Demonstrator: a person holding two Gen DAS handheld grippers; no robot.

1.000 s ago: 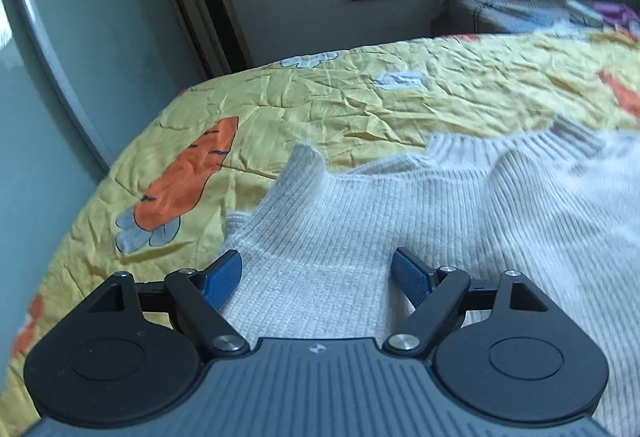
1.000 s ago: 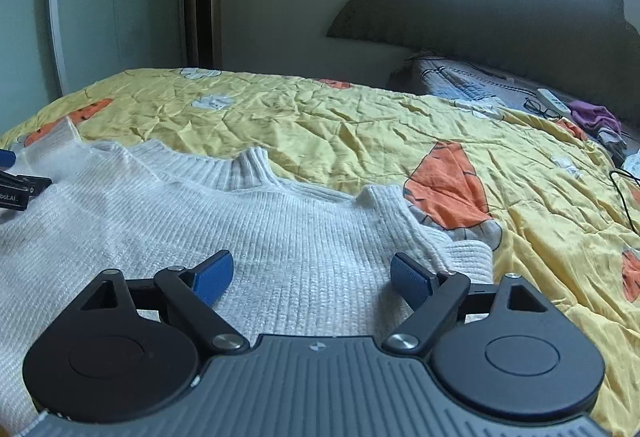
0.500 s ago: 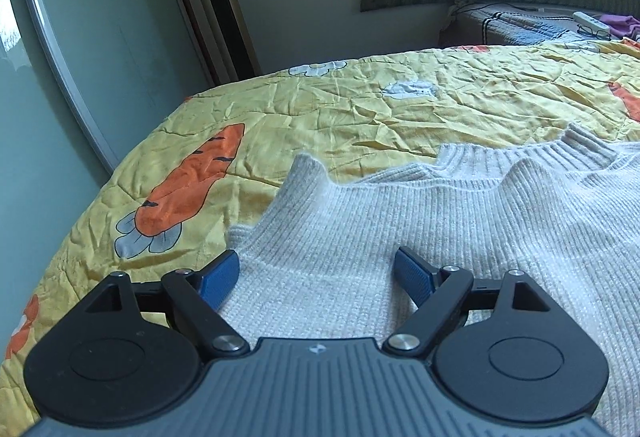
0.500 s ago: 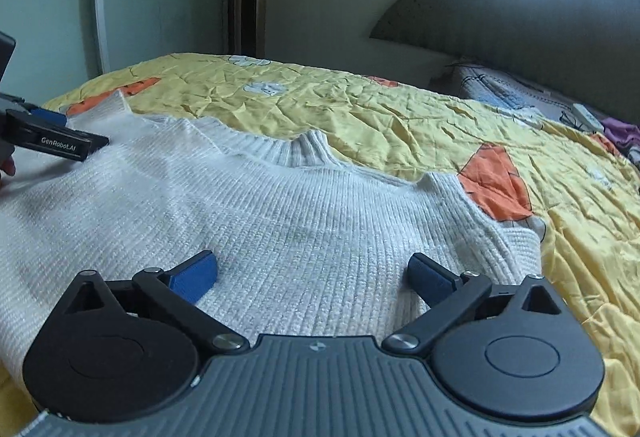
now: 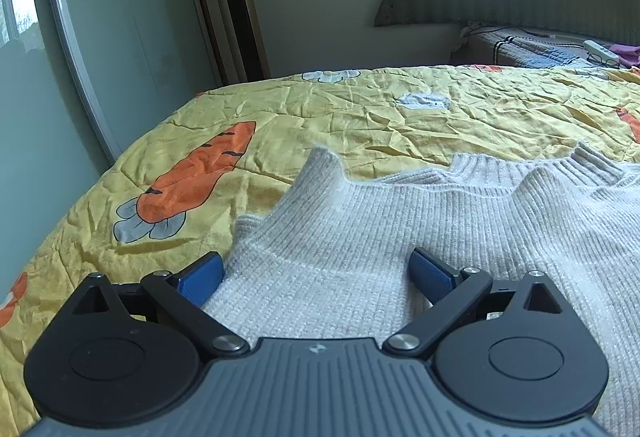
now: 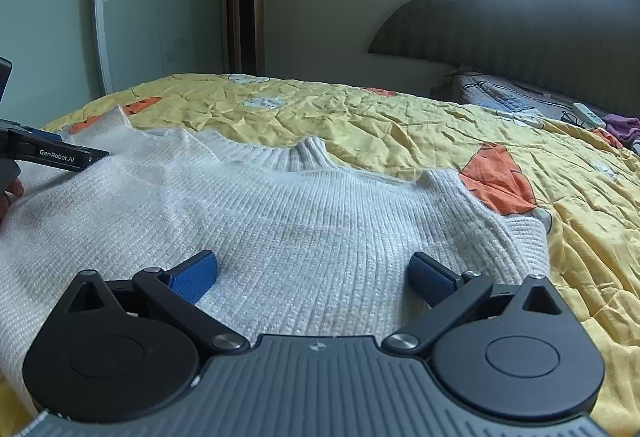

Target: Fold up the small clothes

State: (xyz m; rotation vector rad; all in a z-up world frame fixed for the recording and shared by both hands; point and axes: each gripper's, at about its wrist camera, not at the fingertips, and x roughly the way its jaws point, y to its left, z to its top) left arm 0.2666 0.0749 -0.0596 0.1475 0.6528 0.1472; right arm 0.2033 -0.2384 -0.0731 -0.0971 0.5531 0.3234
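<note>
The sweater point(image 6: 280, 221) lies flat on the quilt point(image 6: 400, 125), long axis left to right. Left gripper point(image 5: 316, 273), jaws opening, straddles its left edge; right gripper point(image 6: 312, 273), spread wide, hovers nearer its right shoulder; neither pinches.

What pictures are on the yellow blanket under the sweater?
Orange carrots and pale flowers on the crinkled yellow quilted blanket, under the white ribbed knit sweater. Clearest in the left wrist view.

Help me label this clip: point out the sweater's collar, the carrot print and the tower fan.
sweater's collar point(image 6: 308, 153), right wrist view, ribbed neck band.
carrot print point(image 5: 192, 177), left wrist view, orange body.
tower fan point(image 5: 236, 9), left wrist view, dark front panel.
</note>
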